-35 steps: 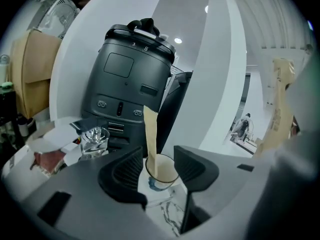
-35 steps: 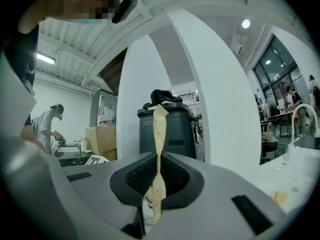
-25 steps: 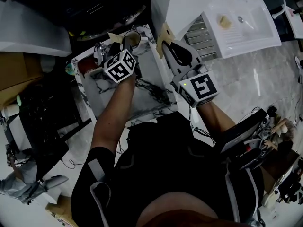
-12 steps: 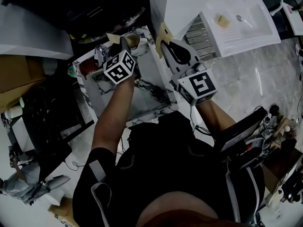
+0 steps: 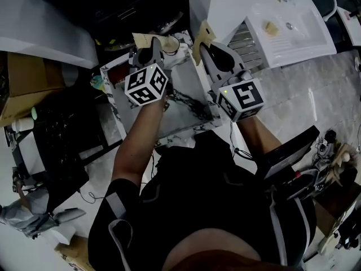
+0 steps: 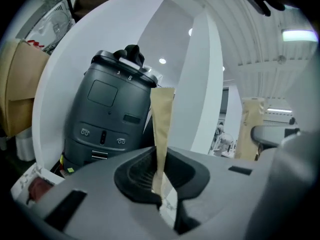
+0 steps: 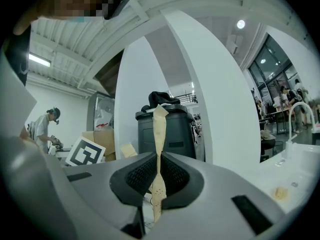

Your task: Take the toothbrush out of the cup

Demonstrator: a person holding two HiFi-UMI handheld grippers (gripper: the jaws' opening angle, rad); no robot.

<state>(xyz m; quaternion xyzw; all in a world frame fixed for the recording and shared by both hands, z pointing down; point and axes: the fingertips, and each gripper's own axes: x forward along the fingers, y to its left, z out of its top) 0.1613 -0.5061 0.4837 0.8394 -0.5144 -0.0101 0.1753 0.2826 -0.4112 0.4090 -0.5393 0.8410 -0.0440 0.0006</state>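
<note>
where the marble table (image 5: pixel 189 86) ends, grey floor tiles (image 5: pixel 316 89) begin.

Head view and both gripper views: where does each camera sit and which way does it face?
Head view: on the person's head, facing steeply down at the marble tabletop; shows both forearms, the left hand-held gripper, the right hand-held gripper.
Left gripper view: rides its gripper, facing level at a dark grey bin; its jaws have just been closing and meet, nothing seen between.
Right gripper view: likewise, level, at the same bin; jaws together.
Shared: gripper views, the bin; head and right gripper views, the white sink.
</note>
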